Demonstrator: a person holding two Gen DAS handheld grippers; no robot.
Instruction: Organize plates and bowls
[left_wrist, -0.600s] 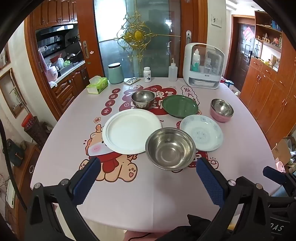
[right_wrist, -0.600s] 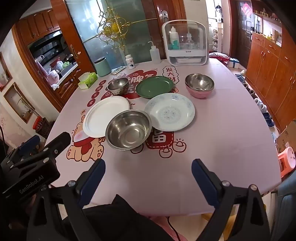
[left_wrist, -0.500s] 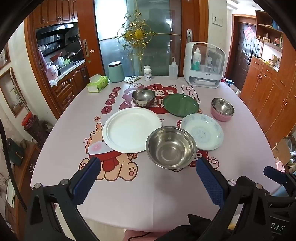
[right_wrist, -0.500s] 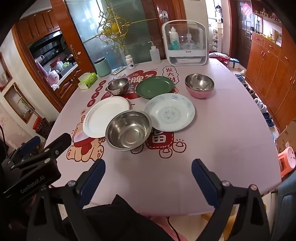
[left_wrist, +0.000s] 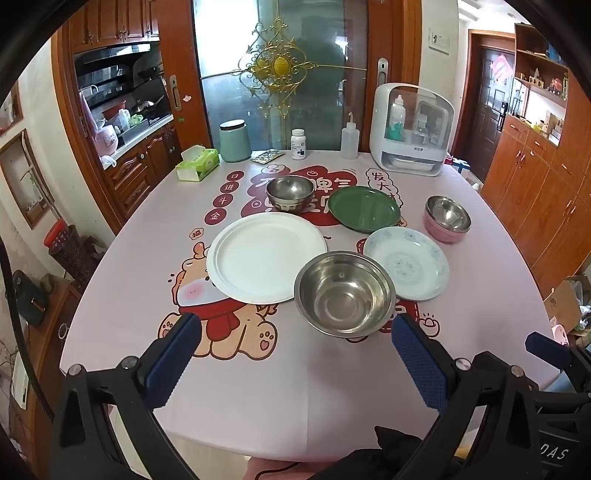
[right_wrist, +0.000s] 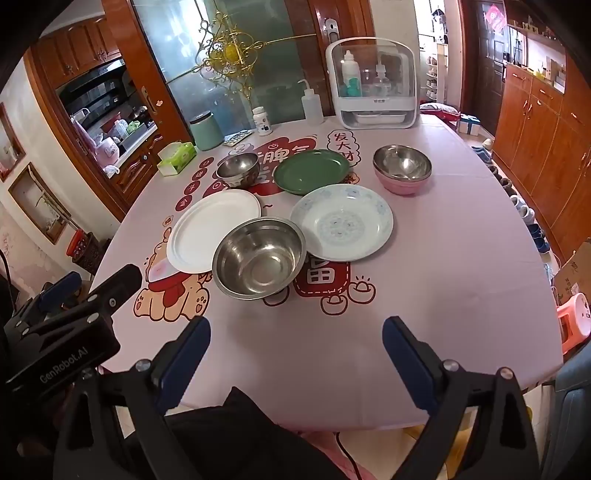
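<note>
Both grippers (left_wrist: 295, 354) (right_wrist: 295, 350) hover agape over the pink tablecloth (left_wrist: 332, 387).

A home dining room: a round tabletop (left_wrist: 122, 295) under a pink cartoon-printed cloth, reddish-brown wooden cabinets (left_wrist: 546, 192) along the wall, a frosted glass door (left_wrist: 280, 74) with gilt ornament, and a cluttered kitchen counter (left_wrist: 133, 125) behind.

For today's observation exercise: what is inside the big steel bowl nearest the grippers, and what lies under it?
The big steel bowl is empty inside; only bare metal shows. Its rim overlaps the edge of the white plate and the patterned plate. The tablecloth print directly beneath it is hidden.
</note>
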